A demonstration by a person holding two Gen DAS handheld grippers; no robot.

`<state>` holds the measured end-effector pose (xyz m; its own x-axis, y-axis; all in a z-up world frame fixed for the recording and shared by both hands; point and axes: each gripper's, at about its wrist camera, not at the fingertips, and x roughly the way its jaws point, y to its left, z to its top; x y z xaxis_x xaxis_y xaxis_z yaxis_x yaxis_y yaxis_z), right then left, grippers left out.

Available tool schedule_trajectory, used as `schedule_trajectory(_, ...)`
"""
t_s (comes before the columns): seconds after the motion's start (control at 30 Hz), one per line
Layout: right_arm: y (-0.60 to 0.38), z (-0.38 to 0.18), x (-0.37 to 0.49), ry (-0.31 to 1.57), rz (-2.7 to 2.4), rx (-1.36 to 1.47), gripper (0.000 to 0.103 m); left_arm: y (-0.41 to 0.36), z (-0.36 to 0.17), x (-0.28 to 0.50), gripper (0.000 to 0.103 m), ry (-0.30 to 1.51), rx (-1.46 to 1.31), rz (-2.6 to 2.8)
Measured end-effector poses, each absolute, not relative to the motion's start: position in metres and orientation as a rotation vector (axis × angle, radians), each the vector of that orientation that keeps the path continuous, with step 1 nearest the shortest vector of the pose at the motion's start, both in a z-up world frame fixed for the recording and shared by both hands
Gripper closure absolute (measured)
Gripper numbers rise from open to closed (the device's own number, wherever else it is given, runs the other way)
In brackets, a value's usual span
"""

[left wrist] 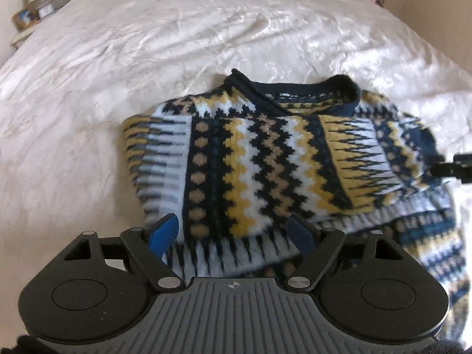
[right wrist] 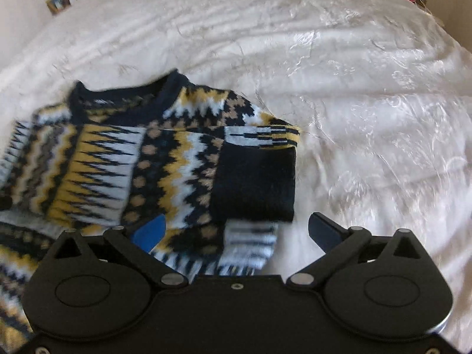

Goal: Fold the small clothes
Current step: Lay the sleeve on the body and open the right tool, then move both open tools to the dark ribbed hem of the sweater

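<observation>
The patterned knit sweater (left wrist: 265, 159) is lying on the white bedspread (left wrist: 147, 44), partly folded, with both sleeves turned in across the body. In the right wrist view, the navy cuff (right wrist: 253, 185) of one folded sleeve is resting on the garment's right edge.

**Gripper state**
- The left gripper (left wrist: 236, 233) is standing with its jaws spread apart, holding nothing. Its blue pads are straddling the near fold of the knit without pressing on it.
- The right gripper (right wrist: 236, 233) is standing with its jaws at full spread, also empty. One finger is hovering over the knit and the other over bare bedspread.

**Orientation**
- The navy collar (left wrist: 295, 91) is pointing away from both cameras, toward the far side of the bed.
- The hem end is lying nearest the grippers, so the long axis is running from the grippers toward the collar.
- The zigzag bands on the folded sleeves are running along that same axis.

**Hazards from this position**
- The thick knit is likely springy. Released folds are liable to creep open, probably at the near edge, where the layers are looking loose and uneven.
- A pad dragging across the pile could snag the yarn and pull a sleeve out of its fold.
- A pinch taking only the top layer would separate the stack during the next fold.
- The soft bedspread could bunch up with the garment if a finger digs too deep.
</observation>
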<state>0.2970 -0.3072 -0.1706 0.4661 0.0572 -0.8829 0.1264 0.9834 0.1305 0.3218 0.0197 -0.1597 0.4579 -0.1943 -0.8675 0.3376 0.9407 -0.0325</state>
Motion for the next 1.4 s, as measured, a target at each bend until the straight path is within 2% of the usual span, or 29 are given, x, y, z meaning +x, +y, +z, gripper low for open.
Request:
schedule_trajectory(0.2,-0.296,-0.159,0.253,1.07,0.038,0.255,0.001,0.034,-0.145,0.266,0.02,1.074,0.109,-0.281)
schedule_trajectory(0.53,-0.27,-0.161,0.159,1.13,0.125,0.302,0.001,0.062,-0.155,0.166,0.019,1.173,-0.001,-0.209)
schedule_trajectory(1.07,-0.248,-0.149,0.067,1.114,-0.022,0.435,0.001,0.1,-0.155,0.087,0.019,1.127,-0.037,-0.281)
schedule_trajectory(1.4,-0.223,-0.172,0.023,1.182,-0.034,0.472,0.001,0.1,-0.179,0.063,0.019,1.176,0.025,-0.342)
